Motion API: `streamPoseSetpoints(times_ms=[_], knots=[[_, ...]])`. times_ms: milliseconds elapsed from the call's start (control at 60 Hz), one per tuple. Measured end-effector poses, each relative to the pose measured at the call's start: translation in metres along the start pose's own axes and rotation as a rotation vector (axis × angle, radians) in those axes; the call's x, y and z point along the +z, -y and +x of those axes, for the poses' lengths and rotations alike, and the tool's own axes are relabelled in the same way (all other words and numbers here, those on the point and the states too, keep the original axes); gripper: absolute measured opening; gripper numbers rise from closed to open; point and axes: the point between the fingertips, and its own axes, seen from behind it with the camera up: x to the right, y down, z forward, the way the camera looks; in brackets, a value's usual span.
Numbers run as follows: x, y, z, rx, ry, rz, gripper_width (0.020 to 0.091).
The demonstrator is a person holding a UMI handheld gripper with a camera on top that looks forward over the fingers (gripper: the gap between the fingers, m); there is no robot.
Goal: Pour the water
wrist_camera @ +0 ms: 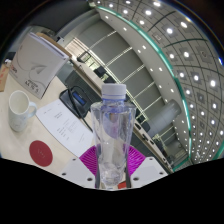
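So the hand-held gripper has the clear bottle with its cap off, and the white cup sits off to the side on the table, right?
Not quite: the gripper view shows the clear bottle with its white cap on. The rest holds: the hand-held gripper grips the bottle between its fingers, and the white cup sits off to the side on the table.

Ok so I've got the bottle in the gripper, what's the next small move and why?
Probably carry the bottle left toward the cup, keeping it upright. The gripper looks shut on the bottle's lower body, with a pink pad showing at each side, and the view is tilted as if lifted. The white cap looks on, so it likely needs removing before any water can pour.
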Motion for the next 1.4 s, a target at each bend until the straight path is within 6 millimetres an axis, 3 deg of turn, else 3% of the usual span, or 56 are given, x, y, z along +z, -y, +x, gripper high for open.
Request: streamPoseSetpoints(times_ms=[250,367,550,750,900,1017,1217,1300,1400], knots=[[-0.020,0.067,-0.036,-0.525,-0.107,0.080,0.0344],[-0.021,0.087,-0.054,-0.765,-0.149,0.114,0.0345],[-0.016,0.106,-0.083,-1.045,-0.176,0.167,0.0343],[-0.010,0.103,-0.096,-1.212,-0.176,0.165,0.0344],[-0.012,0.099,-0.095,-1.166,-0.158,0.156,0.0345],[-0.015,0.096,-0.086,-1.019,-0.127,0.139,0.0345],[-0.039,0.103,-0.061,-0.415,-0.009,0.159,0.0347],[-0.049,0.106,-0.062,-0.154,0.062,0.175,0.0348],[-0.051,0.101,-0.077,0.112,0.182,0.167,0.0347]])
